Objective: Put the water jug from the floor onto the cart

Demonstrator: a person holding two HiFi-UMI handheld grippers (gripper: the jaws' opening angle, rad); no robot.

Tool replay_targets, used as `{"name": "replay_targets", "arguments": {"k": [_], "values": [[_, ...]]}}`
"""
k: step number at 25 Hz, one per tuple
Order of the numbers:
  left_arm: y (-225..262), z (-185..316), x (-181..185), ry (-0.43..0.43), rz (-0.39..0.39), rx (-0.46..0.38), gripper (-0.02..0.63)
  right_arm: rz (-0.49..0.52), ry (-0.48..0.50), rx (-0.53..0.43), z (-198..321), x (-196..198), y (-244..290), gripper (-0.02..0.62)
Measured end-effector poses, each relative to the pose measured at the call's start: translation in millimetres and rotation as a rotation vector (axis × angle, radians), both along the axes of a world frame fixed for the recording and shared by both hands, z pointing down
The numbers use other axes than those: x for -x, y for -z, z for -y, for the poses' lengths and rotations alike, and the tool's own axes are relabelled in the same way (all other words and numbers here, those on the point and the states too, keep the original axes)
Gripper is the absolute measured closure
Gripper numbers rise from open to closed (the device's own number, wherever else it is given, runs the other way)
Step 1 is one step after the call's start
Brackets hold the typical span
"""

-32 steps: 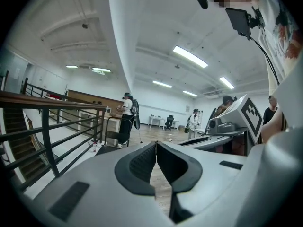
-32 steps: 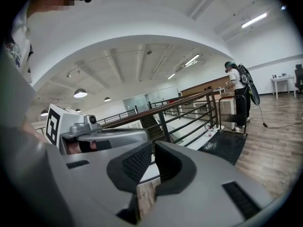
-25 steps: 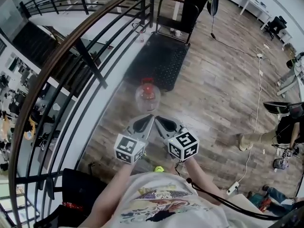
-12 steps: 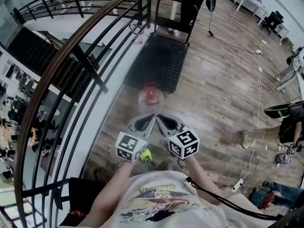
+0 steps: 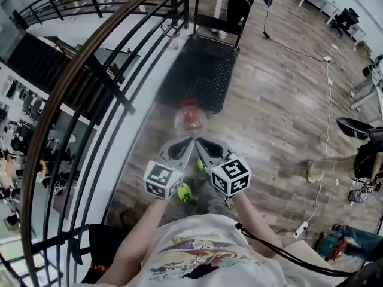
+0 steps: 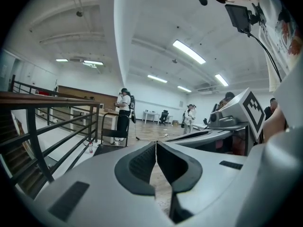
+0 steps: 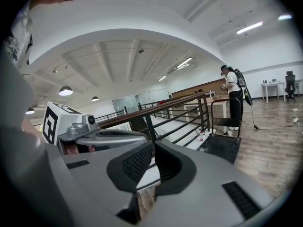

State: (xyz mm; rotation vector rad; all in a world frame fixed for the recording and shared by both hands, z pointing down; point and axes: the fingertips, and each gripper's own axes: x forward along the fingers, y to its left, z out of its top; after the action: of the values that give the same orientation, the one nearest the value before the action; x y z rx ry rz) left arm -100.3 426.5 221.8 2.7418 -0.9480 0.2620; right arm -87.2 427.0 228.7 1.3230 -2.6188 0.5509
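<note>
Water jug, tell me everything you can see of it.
The water jug is a clear, rounded plastic bottle with a red cap, viewed from above and blurry. It shows just past the tips of the shut left gripper and right gripper, at the near edge of the cart. What touches it cannot be told.

Dark metal railing (image 5: 90, 64) curves down the left side. Small bottle (image 6: 90, 147) stands at its foot. Plank floor (image 5: 281, 100) lies right of the railing. White cable (image 5: 327, 100) crosses it, well apart from the railing, towards a power strip (image 5: 300, 228). Person (image 6: 124, 112) stands beyond the railing's far end.
</note>
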Motion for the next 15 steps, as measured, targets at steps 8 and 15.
{"name": "replay_targets", "arguments": {"k": [8,15], "values": [[-10.4,43.4,-7.3,0.017,0.029,0.022,0.594,0.021,0.016,0.018,45.3,-7.6,-8.9,0.568],[-17.0,88.9,-25.8,0.058,0.037,0.033,0.594,0.03,0.034,0.034,94.0,-26.8,-15.8,0.568]]}}
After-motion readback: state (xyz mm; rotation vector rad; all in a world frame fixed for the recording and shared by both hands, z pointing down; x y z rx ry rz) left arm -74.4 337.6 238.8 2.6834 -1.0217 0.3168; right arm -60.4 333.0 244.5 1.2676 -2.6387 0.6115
